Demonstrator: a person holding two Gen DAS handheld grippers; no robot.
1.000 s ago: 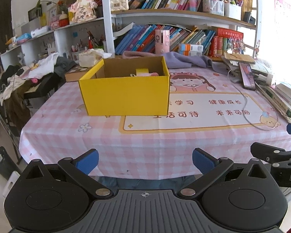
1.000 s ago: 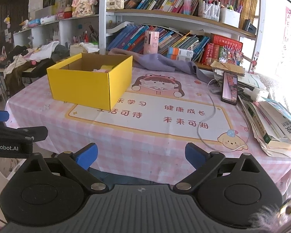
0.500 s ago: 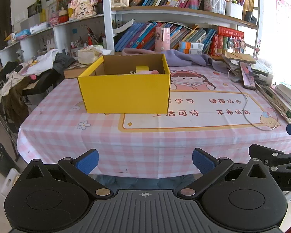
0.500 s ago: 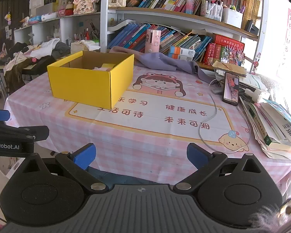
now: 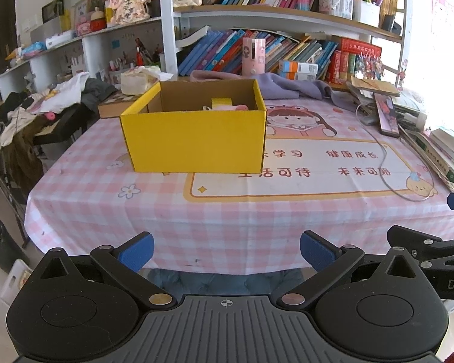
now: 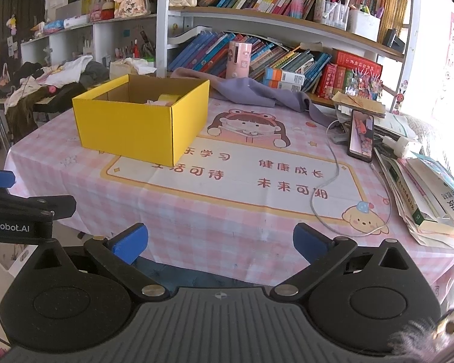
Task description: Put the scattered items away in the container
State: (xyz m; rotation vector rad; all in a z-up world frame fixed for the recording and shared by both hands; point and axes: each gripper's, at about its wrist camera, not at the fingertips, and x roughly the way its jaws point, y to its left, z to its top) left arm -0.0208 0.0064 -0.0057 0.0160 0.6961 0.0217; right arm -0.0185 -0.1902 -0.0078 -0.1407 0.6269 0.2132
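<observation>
A yellow cardboard box point(image 5: 193, 140) point(image 6: 127, 127) stands open on the pink checked tablecloth point(image 5: 172, 211) point(image 6: 227, 220). Inside it I see a yellow roll point(image 5: 221, 102) point(image 6: 168, 97) and a pink item point(image 5: 227, 107); the rest of its floor is hidden. My left gripper point(image 5: 226, 251) hangs open at the table's near edge with nothing between its blue pads. My right gripper point(image 6: 219, 240) is beside it, its jaws still opening, wide apart and empty. Each gripper's arm shows at the edge of the other's view.
A phone point(image 6: 361, 135) with a white cable point(image 6: 333, 181) lies at the right, by a stack of books point(image 6: 432, 193). A purple cloth point(image 6: 257, 93) lies behind the box. Bookshelves point(image 5: 287, 15) line the back. Clothes point(image 5: 30, 112) are piled at the left.
The right gripper's blue pads have spread slightly wider. Both views have barely shifted; the box and table items stay where they were.
</observation>
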